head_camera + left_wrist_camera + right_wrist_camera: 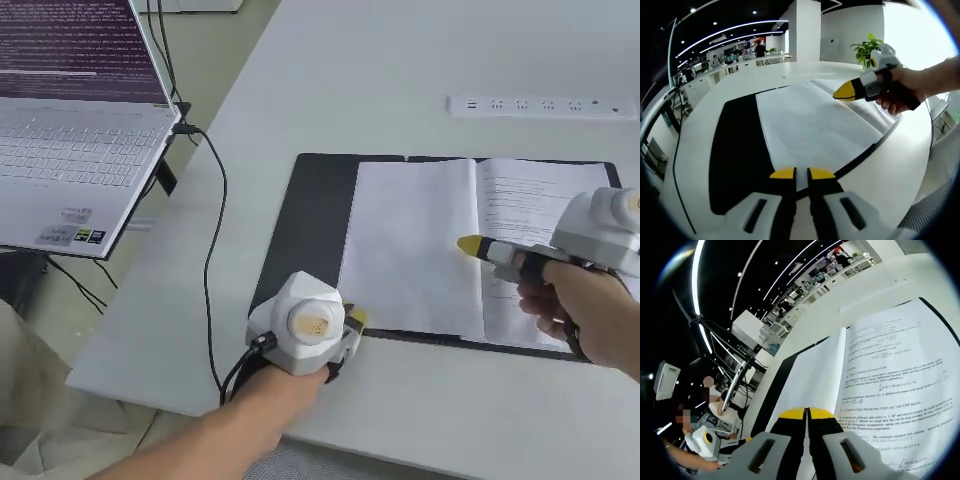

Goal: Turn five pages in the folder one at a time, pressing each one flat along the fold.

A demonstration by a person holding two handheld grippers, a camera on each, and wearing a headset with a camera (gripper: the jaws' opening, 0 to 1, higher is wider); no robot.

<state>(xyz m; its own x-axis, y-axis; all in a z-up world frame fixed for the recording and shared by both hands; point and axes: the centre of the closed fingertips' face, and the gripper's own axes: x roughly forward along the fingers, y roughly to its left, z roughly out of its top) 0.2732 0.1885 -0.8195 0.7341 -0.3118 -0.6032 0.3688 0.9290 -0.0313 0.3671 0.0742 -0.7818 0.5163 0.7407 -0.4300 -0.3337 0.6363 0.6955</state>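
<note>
Black folder (310, 220) | right gripper (470, 245) jaws pressed together — fold at tips | left gripper (796, 174) jaws together, page (810, 125) edge ahead | we judge pressing underway — page count unknown

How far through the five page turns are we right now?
At least one turned page lies blank side up on the left half of the folder. In hand: the shut right gripper sits at the fold, seemingly pressing, with the left gripper at the folder's near edge. The pictures don't show how many turns remain.
</note>
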